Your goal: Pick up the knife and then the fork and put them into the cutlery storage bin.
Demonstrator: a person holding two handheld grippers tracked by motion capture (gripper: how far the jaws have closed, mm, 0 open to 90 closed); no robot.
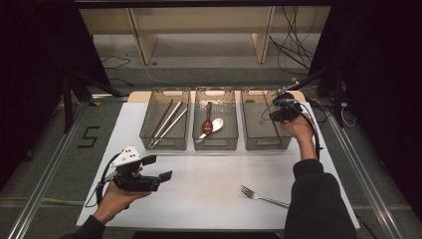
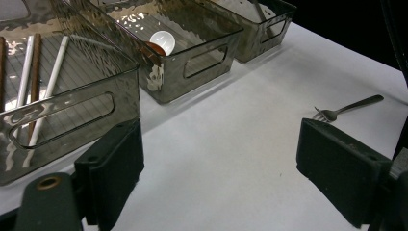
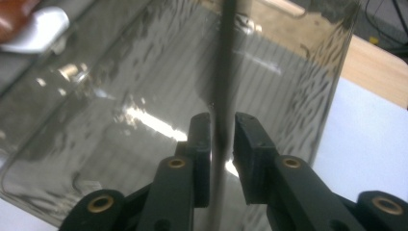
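While right claw [image 3: 222,130] grips utensil handle [image 3: 223,57] over bin [image 1: 247,130], left claw [image 2: 219,168] open

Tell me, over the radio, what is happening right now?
Right tool clamped on a thin metal utensil over the right bin. Left tool open, idle. Fork waiting on table. Nothing blocking.

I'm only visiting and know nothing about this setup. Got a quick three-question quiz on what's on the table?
1. True or false: the left tongs stand open.
2. Which bin holds the spoons: A left, B middle, C right?
3. Fill in: a ____ lies loose on the white table.

Key: 1 true. 2 B, the middle bin. 3 fork.
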